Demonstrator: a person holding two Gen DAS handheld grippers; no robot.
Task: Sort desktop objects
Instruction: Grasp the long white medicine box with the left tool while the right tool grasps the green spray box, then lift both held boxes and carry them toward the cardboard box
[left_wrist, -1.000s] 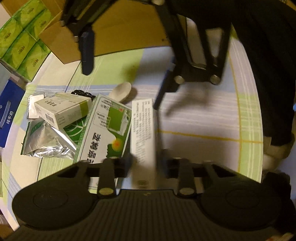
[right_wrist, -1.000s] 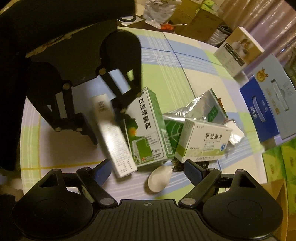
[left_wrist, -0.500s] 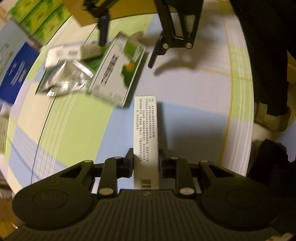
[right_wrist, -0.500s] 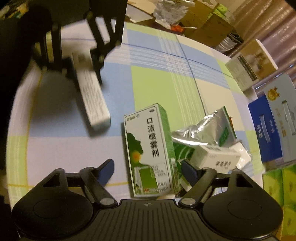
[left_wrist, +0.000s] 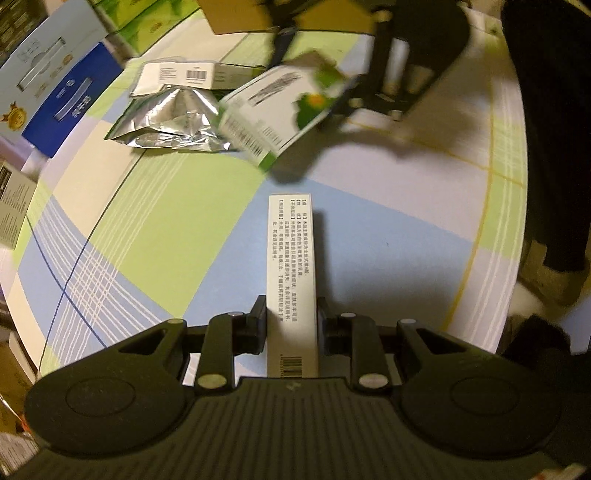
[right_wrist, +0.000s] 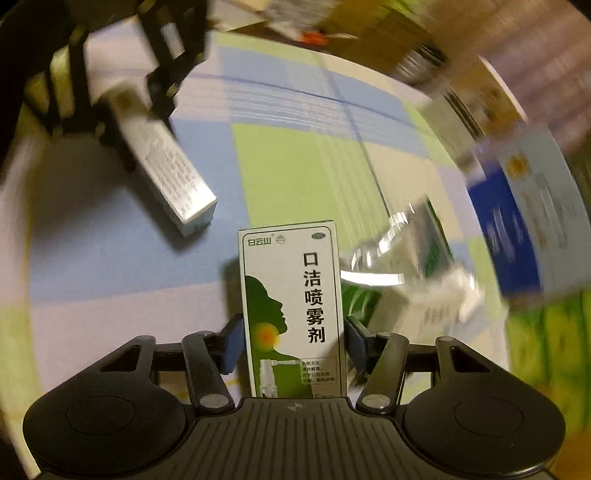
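The left claw (left_wrist: 291, 325) was clamped on a long white box (left_wrist: 291, 266) above the checked table (left_wrist: 155, 206). The right claw (right_wrist: 291, 345) gripped a green spray box (right_wrist: 291, 302); a foil pouch (right_wrist: 402, 240) lay at two o'clock.

Left gripper (left_wrist: 291, 325) clamps a narrow white box (left_wrist: 291, 273) above the checked tablecloth (left_wrist: 155, 206); foil pouch (left_wrist: 170, 118) beyond.

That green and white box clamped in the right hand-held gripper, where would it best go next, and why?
Probably carry the green and white box clear of the foil pouch and set it on bare tablecloth. The right hand-held gripper grips it, while the left hand-held gripper holds the long white box apart.
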